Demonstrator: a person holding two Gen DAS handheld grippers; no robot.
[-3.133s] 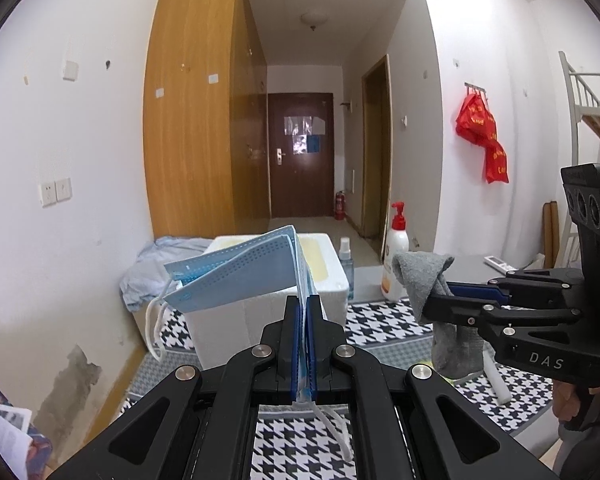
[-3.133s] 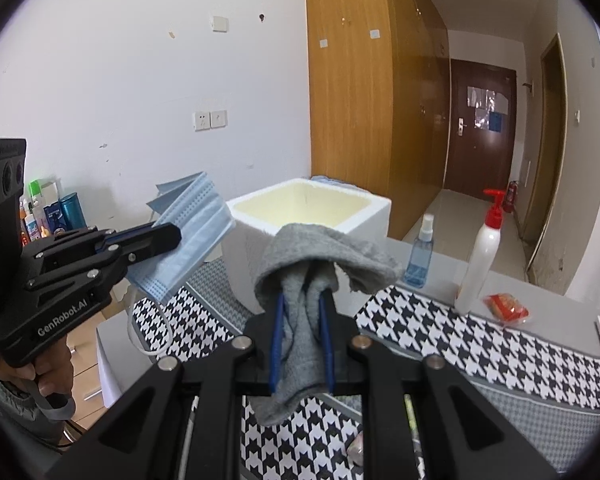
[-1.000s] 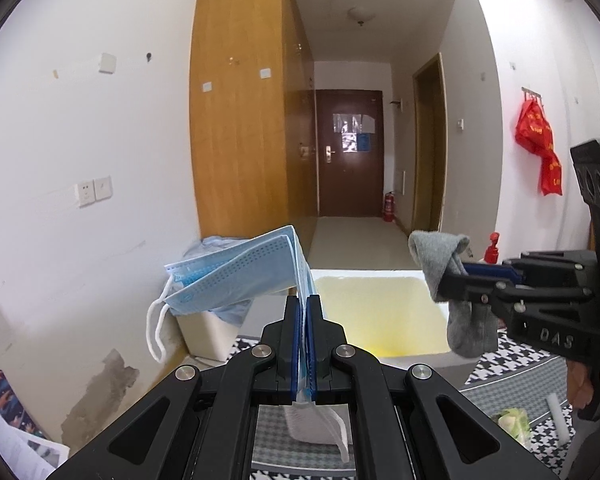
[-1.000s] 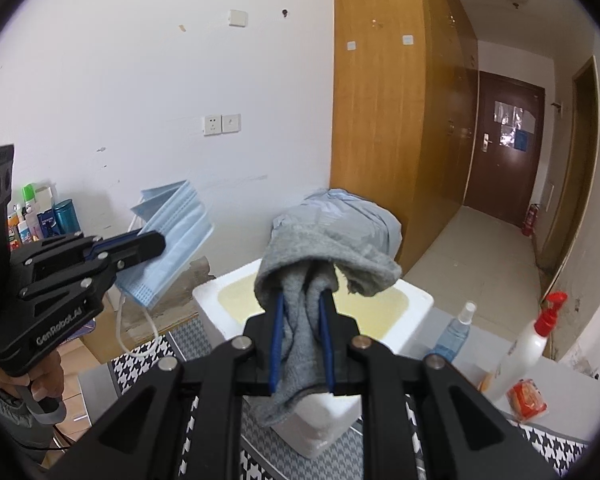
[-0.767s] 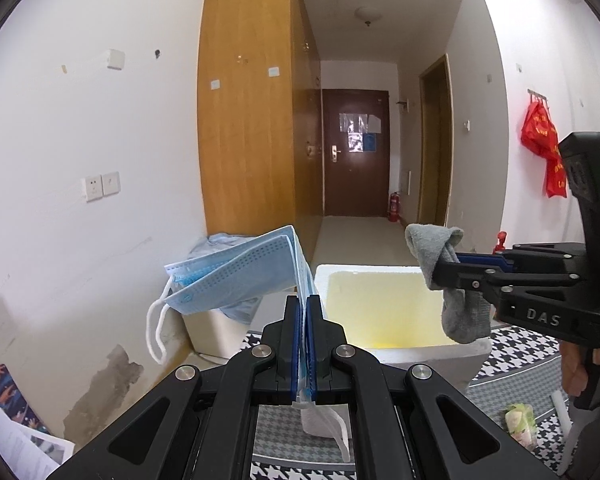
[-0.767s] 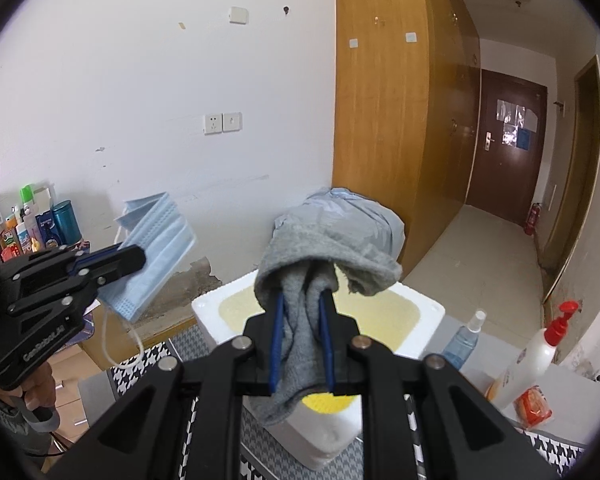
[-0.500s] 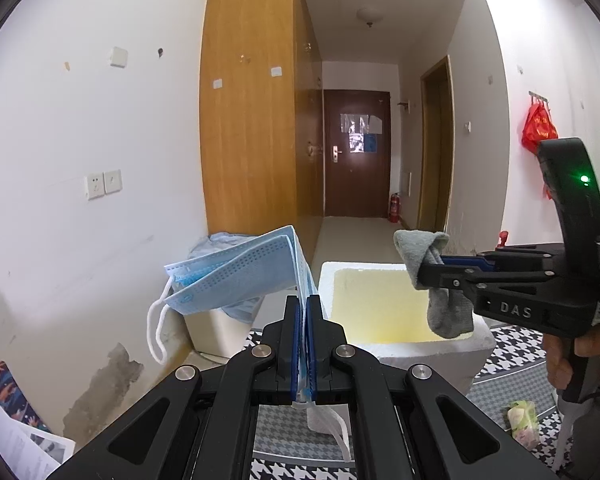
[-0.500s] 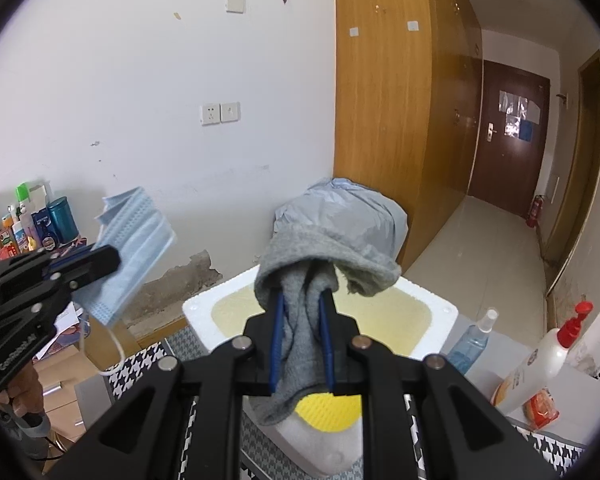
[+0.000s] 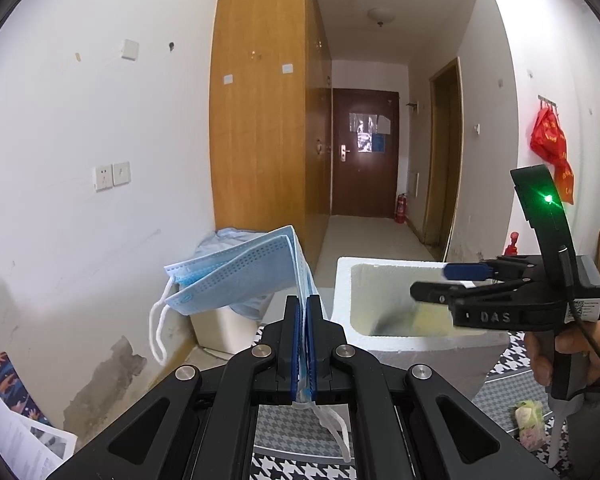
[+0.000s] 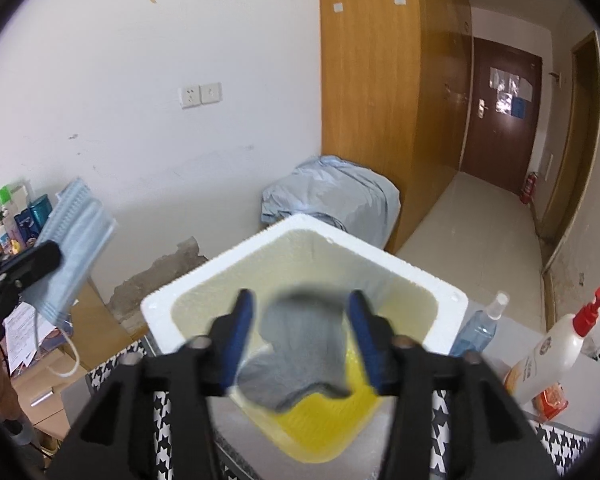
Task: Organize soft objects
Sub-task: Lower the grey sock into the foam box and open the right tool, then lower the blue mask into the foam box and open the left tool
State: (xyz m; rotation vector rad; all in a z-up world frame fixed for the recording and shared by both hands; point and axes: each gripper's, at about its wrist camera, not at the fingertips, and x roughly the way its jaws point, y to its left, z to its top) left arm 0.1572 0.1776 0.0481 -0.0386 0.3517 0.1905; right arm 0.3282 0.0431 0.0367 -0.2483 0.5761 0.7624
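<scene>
Fingers of right gripper point(image 10: 300, 330) spread wide — grey sock point(image 10: 300, 350) free (limp, light) over foam box point(image 10: 220, 264); left gripper point(image 9: 303, 344) pinches masks point(image 9: 240, 276) at folded edge.

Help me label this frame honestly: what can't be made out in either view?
- Grey sock: blurred in the right wrist view; whether it has landed in the foam box is unclear. In the left wrist view, the box wall hides it.
- Face mask: its lower edge is hidden between the shut left gripper fingers.
- Pump bottle label: too small to read.
- Right gripper: open, its tips smeared by blur.
</scene>
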